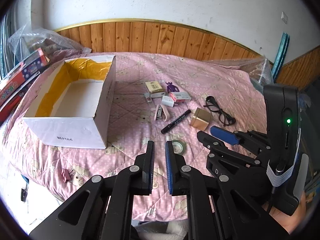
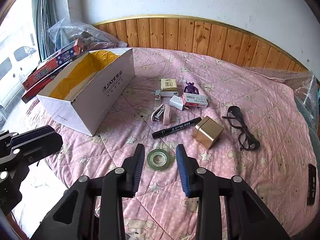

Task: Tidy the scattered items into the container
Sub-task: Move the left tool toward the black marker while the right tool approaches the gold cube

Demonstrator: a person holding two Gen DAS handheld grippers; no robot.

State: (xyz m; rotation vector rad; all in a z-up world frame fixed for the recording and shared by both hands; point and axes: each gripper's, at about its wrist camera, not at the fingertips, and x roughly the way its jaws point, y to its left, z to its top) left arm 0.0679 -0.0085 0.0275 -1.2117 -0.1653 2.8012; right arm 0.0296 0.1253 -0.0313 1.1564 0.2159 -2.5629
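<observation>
Nothing is sitting in the box point(image 2: 88, 92) yet; every item is lying on the bed point(image 2: 260, 120). The right tool point(image 2: 161, 160), open and empty, is straddling the tape point(image 2: 158, 159); the left tool point(image 1: 159, 146) is hanging nearly closed, empty.

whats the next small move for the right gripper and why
Probably lower the right gripper straight down and close on the green tape roll. Its open fingers already frame the roll, which lies flat on the quilt, and the white box holds nothing visible.
</observation>
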